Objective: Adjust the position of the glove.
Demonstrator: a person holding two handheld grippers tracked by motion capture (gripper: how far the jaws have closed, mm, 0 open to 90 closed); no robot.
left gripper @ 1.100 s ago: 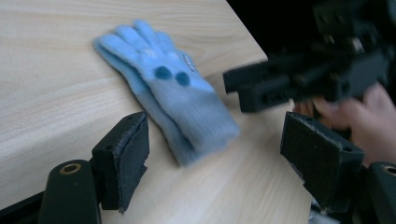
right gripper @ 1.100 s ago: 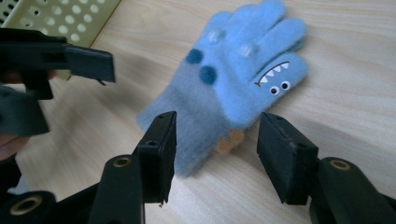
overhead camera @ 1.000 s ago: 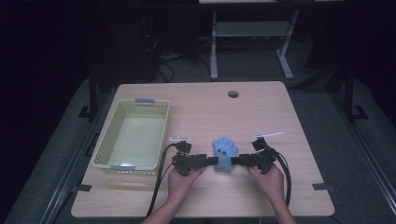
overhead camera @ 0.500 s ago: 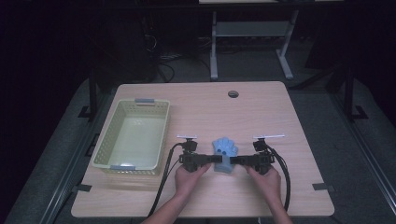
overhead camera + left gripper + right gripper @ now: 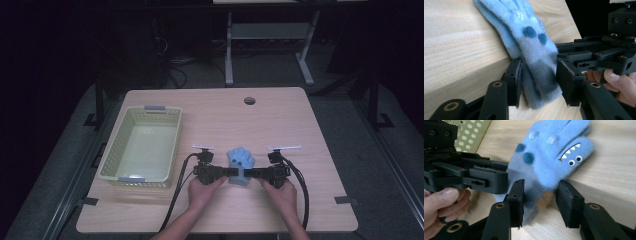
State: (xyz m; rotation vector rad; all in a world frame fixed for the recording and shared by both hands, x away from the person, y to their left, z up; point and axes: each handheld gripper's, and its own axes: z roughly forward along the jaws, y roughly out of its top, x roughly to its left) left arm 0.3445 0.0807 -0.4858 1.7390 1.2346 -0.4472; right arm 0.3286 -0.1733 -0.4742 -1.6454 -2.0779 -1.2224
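Since a second ago: both hands have slid a little toward me along the bench (image 5: 300, 120), and the glove has come with them.
Bench: pale wood; a green basket (image 5: 112, 160) sits at my left, well apart from the work.
Glove (image 5: 240, 161): a blue fleece monster mitten, lying flat between my two grippers, cuff toward me, its fingertips pointing away.
Left gripper (image 5: 537, 82): its fingers stand apart astride the cuff, the left pad touching the fleece, nothing clamped yet.
Right gripper (image 5: 539, 196): likewise parted around the cuff from the other side, no grip taken.
Doing it well: I judge I should close both on the cuff edge evenly, low to the bench, so the fleece does not bunch.
Hard to make out: the cuff's opening, hidden under the fingers.
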